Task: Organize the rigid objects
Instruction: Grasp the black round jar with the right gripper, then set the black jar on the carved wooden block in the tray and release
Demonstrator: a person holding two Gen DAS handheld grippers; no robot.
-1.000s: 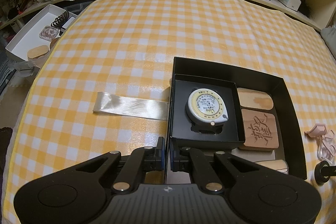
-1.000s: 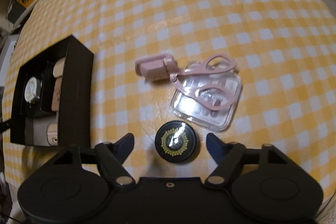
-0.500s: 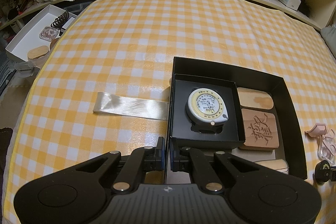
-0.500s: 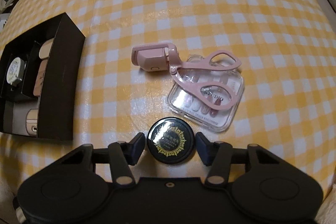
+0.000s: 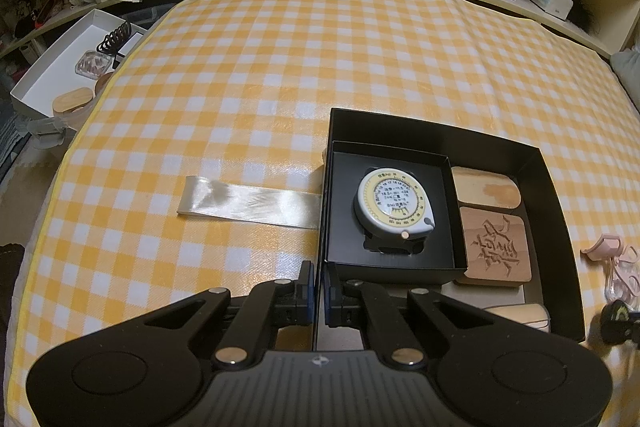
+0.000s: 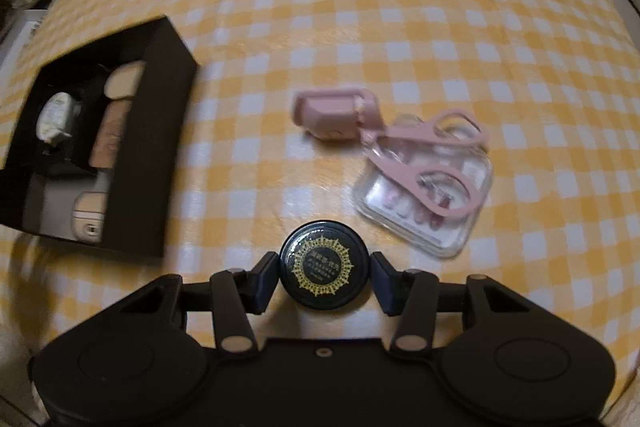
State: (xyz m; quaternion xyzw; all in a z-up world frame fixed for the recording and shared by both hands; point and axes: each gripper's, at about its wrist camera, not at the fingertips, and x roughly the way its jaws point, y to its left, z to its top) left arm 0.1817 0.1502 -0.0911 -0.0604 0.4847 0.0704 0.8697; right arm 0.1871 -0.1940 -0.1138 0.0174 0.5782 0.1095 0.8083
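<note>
the round black tin (image 6: pixel 323 274) with a gold sunburst lid sits on the checked cloth (image 6: pixel 400 27) at about 6 o'clock in the right wrist view, between the pads of the right gripper (image 6: pixel 323 285). its jaws are closing at a middling width, and the pads look to be touching the tin's sides or just short of them; i cannot tell which.

at 2 o'clock from the tin lies a clear plastic case (image 6: pixel 428 203) with small pink pieces inside, and a pink eyelash curler (image 6: pixel 360 119) rests partly across its lid.

at 9 o'clock stands the open black box (image 5: pixel 556 187). inside it, a smaller black tray (image 5: pixel 344 227) holds a white round tape measure (image 5: pixel 394 205). beside the tray, on its 3 o'clock side in the left wrist view, are a plain wooden block (image 5: pixel 486 189) and a carved wooden block (image 5: pixel 496 247), touching. a rounded beige object (image 5: pixel 520 311) lies in the near part of the box.

the left gripper (image 5: pixel 319 291) is pinched narrow on the box's near left wall. a cream ribbon (image 5: pixel 248 203) runs out from the box at 9 o'clock.
</note>
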